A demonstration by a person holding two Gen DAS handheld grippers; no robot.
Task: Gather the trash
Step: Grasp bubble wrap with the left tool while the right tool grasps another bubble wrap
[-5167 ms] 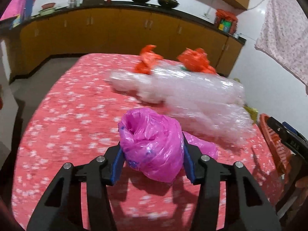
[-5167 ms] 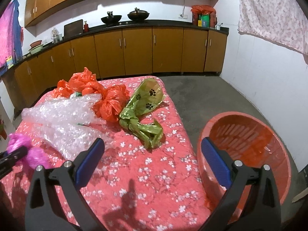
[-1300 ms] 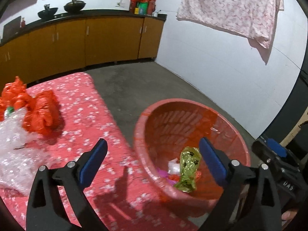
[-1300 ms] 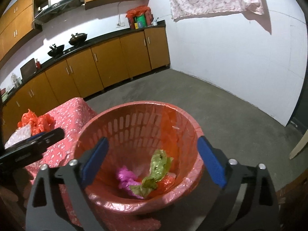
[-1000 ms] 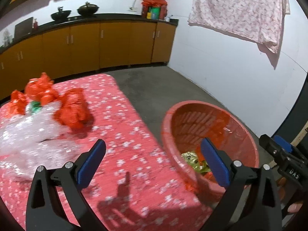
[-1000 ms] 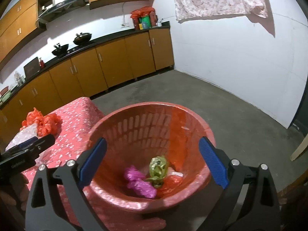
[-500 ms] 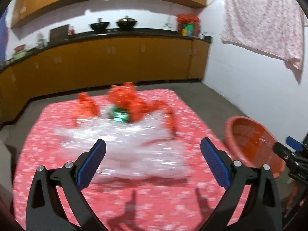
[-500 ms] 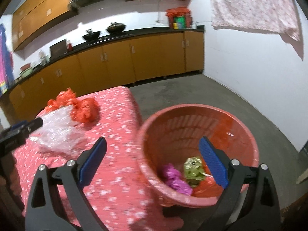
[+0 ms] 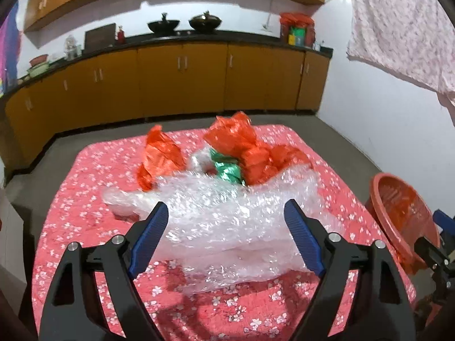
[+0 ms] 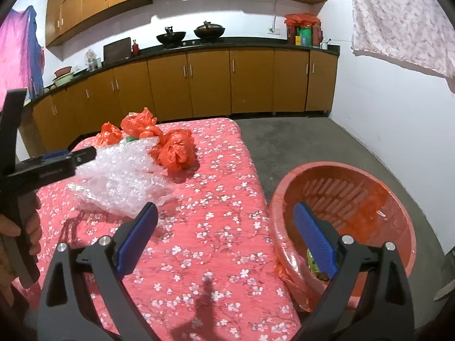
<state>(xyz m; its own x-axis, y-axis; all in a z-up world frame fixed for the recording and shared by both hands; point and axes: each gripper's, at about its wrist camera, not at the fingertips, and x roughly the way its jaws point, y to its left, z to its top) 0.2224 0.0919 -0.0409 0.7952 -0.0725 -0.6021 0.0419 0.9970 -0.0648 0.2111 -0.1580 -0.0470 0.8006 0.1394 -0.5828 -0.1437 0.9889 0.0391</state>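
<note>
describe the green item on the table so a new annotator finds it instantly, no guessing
Start at the table with the pink floral cloth, then the trash heap at its far end. The green foil wrapper sits between the orange plastic bags, just behind the clear bubble wrap. It is the only green, shiny piece there.

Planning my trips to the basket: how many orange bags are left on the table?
3, though bubble wrap may hide more: a small one far left, one mid-back, and the largest nearest the right edge.
</note>
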